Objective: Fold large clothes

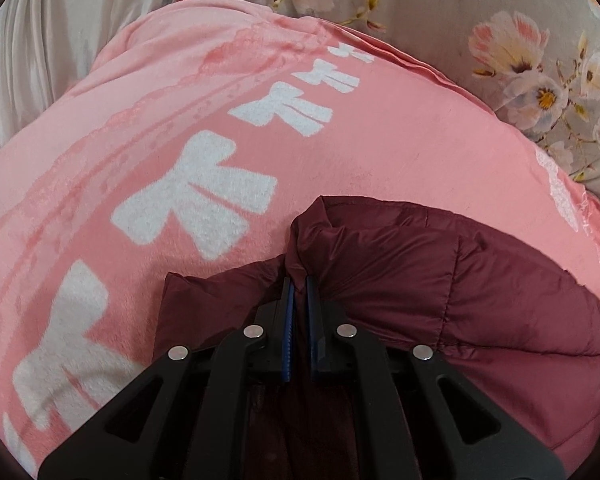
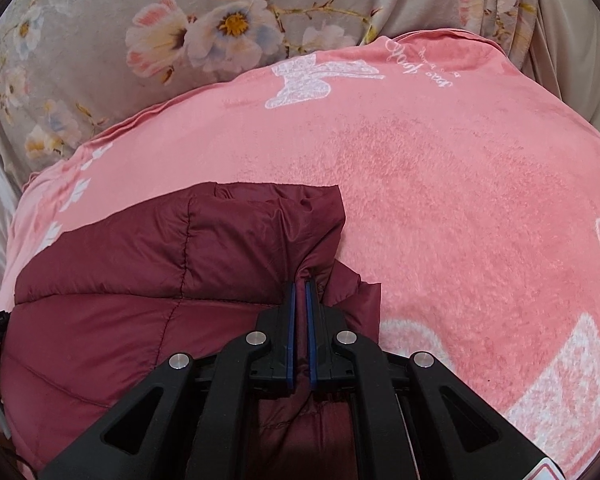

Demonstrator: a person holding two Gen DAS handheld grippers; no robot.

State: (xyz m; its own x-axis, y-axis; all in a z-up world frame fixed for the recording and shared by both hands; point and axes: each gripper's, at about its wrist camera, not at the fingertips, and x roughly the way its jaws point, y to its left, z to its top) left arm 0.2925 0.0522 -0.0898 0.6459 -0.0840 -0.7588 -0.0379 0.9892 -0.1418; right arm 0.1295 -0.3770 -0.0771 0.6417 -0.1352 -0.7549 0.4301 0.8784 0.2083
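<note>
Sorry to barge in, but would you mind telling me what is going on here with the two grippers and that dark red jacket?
A person is folding a maroon puffer jacket on a pink blanket spread over a floral bedsheet. The left gripper and the right gripper each have their jaws shut on a bunched fold of the jacket's edge, one at each end of it. The jacket lies partly on the blanket, with both pinched corners pointing towards the blanket's far side, so the fold looks in progress rather than finished.

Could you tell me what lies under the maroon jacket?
The maroon jacket lies on a pink blanket with white bows, which is spread over a floral sheet. The blanket beneath the jacket is covered from sight.
</note>
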